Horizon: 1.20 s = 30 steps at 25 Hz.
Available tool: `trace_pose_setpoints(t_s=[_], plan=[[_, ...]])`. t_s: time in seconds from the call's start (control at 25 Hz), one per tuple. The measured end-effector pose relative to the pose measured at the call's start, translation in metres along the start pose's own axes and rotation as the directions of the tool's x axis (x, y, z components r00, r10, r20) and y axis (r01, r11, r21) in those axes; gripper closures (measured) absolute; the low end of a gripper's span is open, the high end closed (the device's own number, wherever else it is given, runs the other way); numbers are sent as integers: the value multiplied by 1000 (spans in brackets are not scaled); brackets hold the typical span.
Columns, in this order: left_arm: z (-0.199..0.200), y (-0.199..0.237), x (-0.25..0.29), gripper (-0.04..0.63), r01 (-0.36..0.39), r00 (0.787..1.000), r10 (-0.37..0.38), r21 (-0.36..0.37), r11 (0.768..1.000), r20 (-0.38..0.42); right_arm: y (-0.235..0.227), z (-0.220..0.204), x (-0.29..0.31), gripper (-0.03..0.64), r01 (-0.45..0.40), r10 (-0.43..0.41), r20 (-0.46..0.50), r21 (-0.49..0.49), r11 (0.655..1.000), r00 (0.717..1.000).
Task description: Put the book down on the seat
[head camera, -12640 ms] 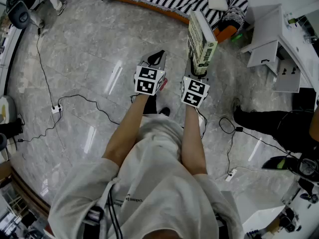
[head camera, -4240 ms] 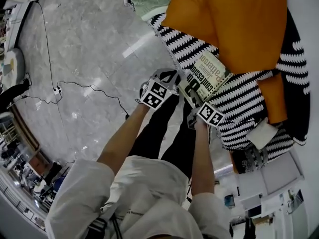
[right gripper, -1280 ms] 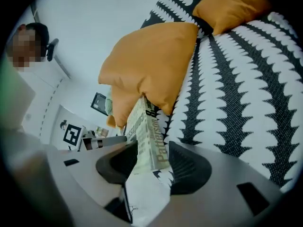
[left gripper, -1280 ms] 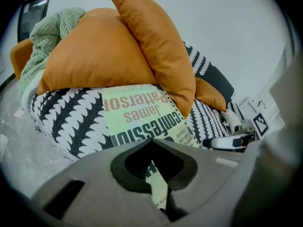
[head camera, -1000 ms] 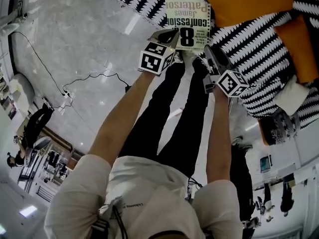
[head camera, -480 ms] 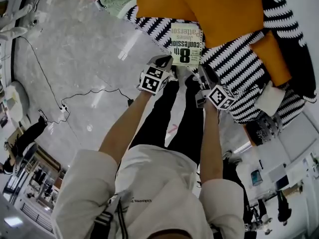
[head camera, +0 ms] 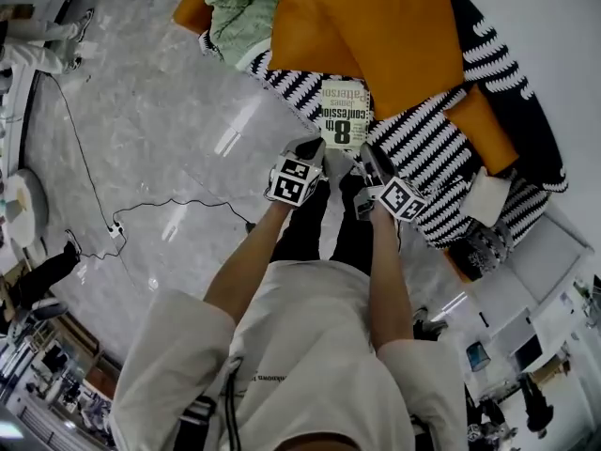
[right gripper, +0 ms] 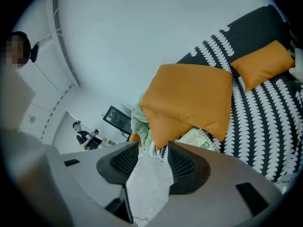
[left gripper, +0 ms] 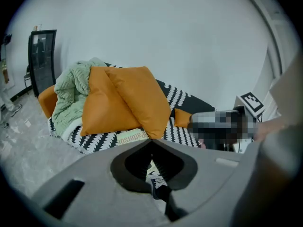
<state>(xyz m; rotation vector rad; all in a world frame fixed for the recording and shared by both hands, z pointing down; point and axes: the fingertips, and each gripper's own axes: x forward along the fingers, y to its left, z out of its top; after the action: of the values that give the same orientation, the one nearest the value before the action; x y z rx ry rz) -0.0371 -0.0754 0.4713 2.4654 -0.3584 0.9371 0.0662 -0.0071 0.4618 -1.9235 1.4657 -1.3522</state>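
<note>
Book [head camera: 344, 113] lies flat on the striped seat [head camera: 441, 148], cover up, near the front edge. Its far end meets the orange cushions [head camera: 394, 36]. My left tool [head camera: 312, 148] hangs by the book's near-left corner, jaws pressed together at the tips, nothing betw. them. My right tool [head camera: 362, 158] is by the near-right corner, jaws apart, only floor [head camera: 141, 130] showing thru the gap. Can't tell if either touches the book. Green blanket [head camera: 235, 7] is bunched left of the cushions.
</note>
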Motion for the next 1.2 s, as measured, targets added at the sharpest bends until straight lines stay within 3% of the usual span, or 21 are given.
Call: trace_pose_setpoints(t_s=[0.16, 0.32, 0.44, 0.68, 0.76, 0.88, 0.96, 1.2], plan=[[-5, -8, -23, 588, -27, 1000, 28, -23, 999, 11, 11, -6, -17, 428, 12, -12, -13, -18, 1000, 1000], [-1, -10, -49, 588, -60, 997, 64, -75, 995, 52, 22, -20, -31, 433, 32, -40, -75, -112, 993, 996], [8, -17, -67, 588, -76, 993, 84, -93, 993, 87, 29, -33, -41, 479, 38, -54, -101, -158, 987, 993], [10, -47, -85, 588, -100, 986, 112, -95, 990, 126, 44, -33, -56, 488, -15, -25, -144, -266, 964, 989], [3, -62, -91, 588, -110, 987, 117, -65, 992, 109, 46, -28, -71, 501, 4, -64, -141, -385, 923, 988], [1, -76, -102, 588, -139, 985, 139, -16, 990, 98, 51, -20, -94, 506, 63, -165, -104, -633, 772, 981], [1, -85, -110, 588, -151, 984, 149, 5, 989, 101, 57, -19, -106, 506, 84, -188, -71, -704, 705, 980], [-18, -122, -123, 588, -135, 986, 133, 15, 991, 101, 73, -39, -133, 506, 45, -157, -74, -766, 641, 985]])
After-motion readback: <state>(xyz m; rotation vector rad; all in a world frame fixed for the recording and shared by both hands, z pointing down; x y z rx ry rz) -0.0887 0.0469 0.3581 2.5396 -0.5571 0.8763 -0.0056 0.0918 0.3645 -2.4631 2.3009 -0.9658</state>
